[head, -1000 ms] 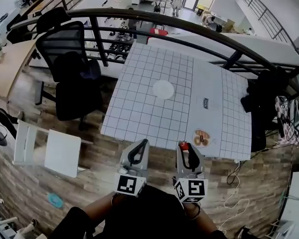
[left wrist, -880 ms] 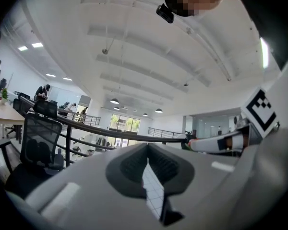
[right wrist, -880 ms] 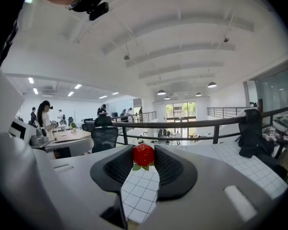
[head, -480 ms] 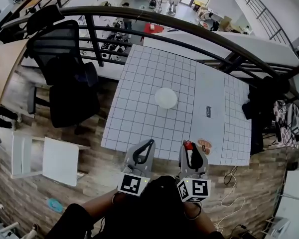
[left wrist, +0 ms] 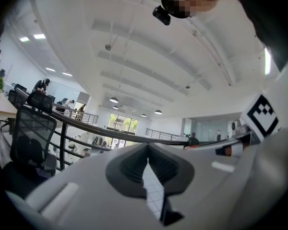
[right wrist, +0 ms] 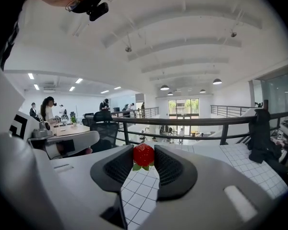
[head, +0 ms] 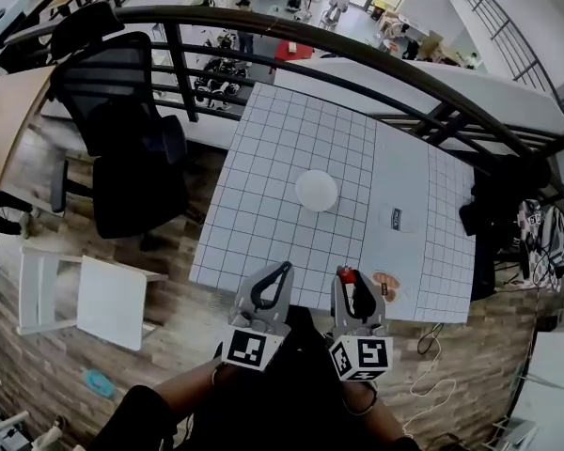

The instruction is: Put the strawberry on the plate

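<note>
**Desk** (head: pixel 263 214): white top with a grid, seen from steeply above. All places below are given against it.

**Plate** (head: pixel 317 190): small, round and white, near the desk's middle, with nothing on it.

**Strawberry** (right wrist: pixel 143 155): red with green leaves at its base. It is off the desk surface, pinched at the jaw tips of the right gripper, over the desk's near edge and well apart from the plate.

**Right gripper** (head: pixel 353 287): held at the near edge, towards the desk's right half. Its jaws point away from the person across the desk and its marker cube faces the person. The jaws are closed on the strawberry, one pad on each side of the fruit. The grid shows below them in the right gripper view.

**Left gripper** (head: pixel 280 272): just beside the right one, also at the near edge and pointing the same way across the desk. Its jaws are pressed together at the tips, with nothing between them.

**Forearms**: both reach forward from the person's body at the near side, one behind each gripper.

**Sticker** (head: pixel 385 285): an oval orange mark lying flat near the desk's near right corner.

**Railing** (head: pixel 357 50): a dark curved rail beyond the desk's far edge.

**Chair** (head: pixel 122 111): black, off the desk's left side.
</note>
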`<state>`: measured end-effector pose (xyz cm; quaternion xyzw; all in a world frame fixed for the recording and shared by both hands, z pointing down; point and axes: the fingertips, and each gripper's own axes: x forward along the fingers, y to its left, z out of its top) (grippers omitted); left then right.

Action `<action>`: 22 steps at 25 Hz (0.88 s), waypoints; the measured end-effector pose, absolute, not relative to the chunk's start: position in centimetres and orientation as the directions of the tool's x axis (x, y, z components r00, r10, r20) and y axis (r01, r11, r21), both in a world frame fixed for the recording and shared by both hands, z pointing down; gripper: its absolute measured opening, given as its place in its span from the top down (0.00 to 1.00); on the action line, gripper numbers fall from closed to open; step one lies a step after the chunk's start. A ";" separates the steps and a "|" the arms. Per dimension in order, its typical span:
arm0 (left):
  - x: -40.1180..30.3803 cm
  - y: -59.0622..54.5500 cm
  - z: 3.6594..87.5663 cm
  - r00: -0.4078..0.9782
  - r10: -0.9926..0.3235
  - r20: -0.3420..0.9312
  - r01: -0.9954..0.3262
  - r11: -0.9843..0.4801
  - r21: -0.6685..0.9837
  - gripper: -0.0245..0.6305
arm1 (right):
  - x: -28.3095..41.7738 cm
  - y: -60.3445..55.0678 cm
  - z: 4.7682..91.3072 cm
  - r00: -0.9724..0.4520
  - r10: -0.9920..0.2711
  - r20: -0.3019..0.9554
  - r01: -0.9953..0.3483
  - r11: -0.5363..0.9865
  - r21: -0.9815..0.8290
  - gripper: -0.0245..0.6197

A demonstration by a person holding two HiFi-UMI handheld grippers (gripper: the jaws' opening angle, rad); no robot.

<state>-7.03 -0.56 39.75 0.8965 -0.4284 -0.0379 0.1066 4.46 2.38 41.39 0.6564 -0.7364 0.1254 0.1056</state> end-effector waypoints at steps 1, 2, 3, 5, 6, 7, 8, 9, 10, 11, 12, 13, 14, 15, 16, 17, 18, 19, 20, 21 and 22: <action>-7.1 -0.8 39.9 0.625 -0.780 0.030 -0.765 -0.605 0.222 0.95 | 4.3 2.0 41.6 -0.127 -0.938 0.322 -0.992 0.119 -0.045 0.75; -7.1 -1.1 40.1 0.619 -0.784 0.035 -0.771 -0.599 0.219 0.95 | 4.3 1.6 41.8 -0.137 -0.937 0.322 -0.991 0.131 -0.041 0.75; -7.1 -1.5 40.2 0.612 -0.790 0.037 -0.777 -0.592 0.215 0.95 | 4.3 1.1 41.9 -0.145 -0.936 0.322 -0.989 0.142 -0.036 0.75; -7.0 -2.3 40.2 0.596 -0.802 0.032 -0.789 -0.578 0.207 0.95 | 4.5 0.0 42.0 -0.160 -0.934 0.320 -0.987 0.160 -0.025 0.75; -6.9 -2.7 40.1 0.588 -0.809 0.029 -0.796 -0.571 0.201 0.95 | 4.7 -0.6 42.0 -0.164 -0.934 0.318 -0.986 0.166 -0.023 0.75; -6.7 -3.1 40.0 0.580 -0.814 0.026 -0.802 -0.565 0.193 0.95 | 5.0 -1.2 41.9 -0.167 -0.934 0.317 -0.986 0.168 -0.025 0.75; -6.5 -3.6 39.9 0.572 -0.820 0.026 -0.809 -0.558 0.185 0.95 | 5.3 -1.8 41.8 -0.169 -0.934 0.315 -0.985 0.168 -0.029 0.75; -6.2 -4.2 39.9 0.565 -0.825 0.027 -0.814 -0.552 0.181 0.95 | 5.7 -2.5 41.8 -0.171 -0.934 0.314 -0.985 0.169 -0.032 0.75; -5.8 -4.7 39.9 0.560 -0.828 0.030 -0.817 -0.547 0.181 0.95 | 6.0 -3.1 41.8 -0.174 -0.933 0.315 -0.985 0.172 -0.035 0.75; -5.4 -5.3 40.0 0.559 -0.829 0.034 -0.819 -0.545 0.182 0.95 | 6.3 -3.8 41.9 -0.177 -0.932 0.317 -0.984 0.175 -0.036 0.75; -5.0 -5.8 40.1 0.560 -0.828 0.039 -0.819 -0.545 0.180 0.95 | 6.6 -4.4 42.0 -0.180 -0.930 0.319 -0.983 0.178 -0.035 0.75; -4.5 -6.3 40.3 0.562 -0.826 0.045 -0.818 -0.547 0.177 0.95 | 6.9 -5.0 42.2 -0.181 -0.929 0.322 -0.983 0.180 -0.034 0.75; -4.1 -6.8 40.4 0.565 -0.824 0.051 -0.817 -0.549 0.174 0.95 | 7.2 -5.6 42.4 -0.181 -0.928 0.325 -0.983 0.180 -0.033 0.75; -3.6 -7.2 40.6 0.568 -0.821 0.056 -0.816 -0.553 0.170 0.95 | 7.6 -6.2 42.6 -0.179 -0.928 0.327 -0.983 0.179 -0.032 0.75; -3.2 -7.7 40.7 0.570 -0.819 0.060 -0.815 -0.555 0.165 0.95 | 8.0 -6.8 42.9 -0.177 -0.927 0.330 -0.984 0.177 -0.029 0.75; -2.7 -8.1 40.8 0.571 -0.819 0.062 -0.815 -0.556 0.161 0.95 | 8.4 -7.3 43.1 -0.175 -0.925 0.336 -0.984 0.177 -0.026 0.75; -2.3 -8.6 41.0 0.568 -0.820 0.065 -0.818 -0.554 0.156 0.95 | 8.7 -7.8 43.4 -0.176 -0.923 0.343 -0.984 0.178 -0.023 0.75; -2.0 -9.0 41.2 0.563 -0.824 0.068 -0.822 -0.549 0.151 0.95 | 9.0 -8.2 43.6 -0.178 -0.920 0.350 -0.983 0.182 -0.022 0.75; -1.8 -9.4 41.4 0.557 -0.827 0.074 -0.826 -0.544 0.146 0.95 | 9.1 -8.6 43.9 -0.183 -0.916 0.356 -0.982 0.187 -0.023 0.75; -1.5 -9.8 41.7 0.554 -0.829 0.082 -0.829 -0.540 0.146 0.95 | 9.3 -9.0 44.2 -0.188 -0.913 0.362 -0.981 0.191 -0.026 0.75; -1.2 -10.3 42.0 0.553 -0.828 0.091 -0.830 -0.538 0.148 0.95 | 9.5 -9.4 44.6 -0.192 -0.910 0.369 -0.980 0.195 -0.029 0.75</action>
